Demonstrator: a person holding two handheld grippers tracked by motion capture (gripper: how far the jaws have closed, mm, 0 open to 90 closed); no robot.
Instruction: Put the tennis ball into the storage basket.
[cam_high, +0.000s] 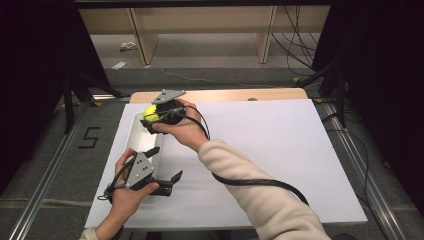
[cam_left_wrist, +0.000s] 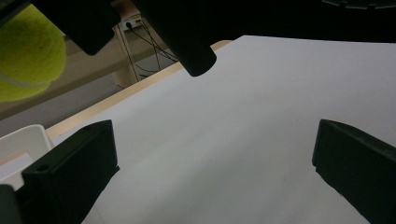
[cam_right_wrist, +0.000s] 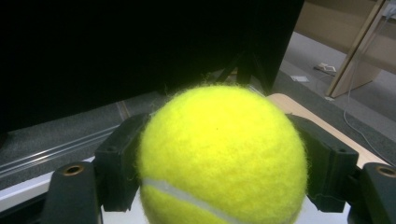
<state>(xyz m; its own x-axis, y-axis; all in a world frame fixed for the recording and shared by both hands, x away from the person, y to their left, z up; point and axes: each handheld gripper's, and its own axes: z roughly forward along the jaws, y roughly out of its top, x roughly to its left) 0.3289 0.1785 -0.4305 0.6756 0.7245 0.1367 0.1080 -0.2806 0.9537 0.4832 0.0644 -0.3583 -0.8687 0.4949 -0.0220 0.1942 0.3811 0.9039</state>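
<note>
Tennis ball (cam_high: 151, 113), fuzzy and bright yellow with a pale seam, sits clamped between the jaws of the right gripper (cam_high: 156, 116) in the upper left of the high view, held in the air over the far end of a long white plastic tray (cam_high: 134, 131). In the right gripper view the ball (cam_right_wrist: 223, 158) bulges out from between both black jaws, which press on its sides. The left gripper (cam_high: 165, 165) rests low on the white sheet-covered table (cam_high: 280, 150), at the tray's near end in the lower left, its jaws spread wide apart with nothing between them; its own view looks out over bare white surface, with the ball (cam_left_wrist: 25, 51) in the top left corner.

As I read it, the ball is bound for the tray. Doing that well would mean lowering it squarely over the tray's floor before letting go, since a round ball dropped from height may bounce or roll over the low wall.

By my count: one ball, one tray, two grippers.
</note>
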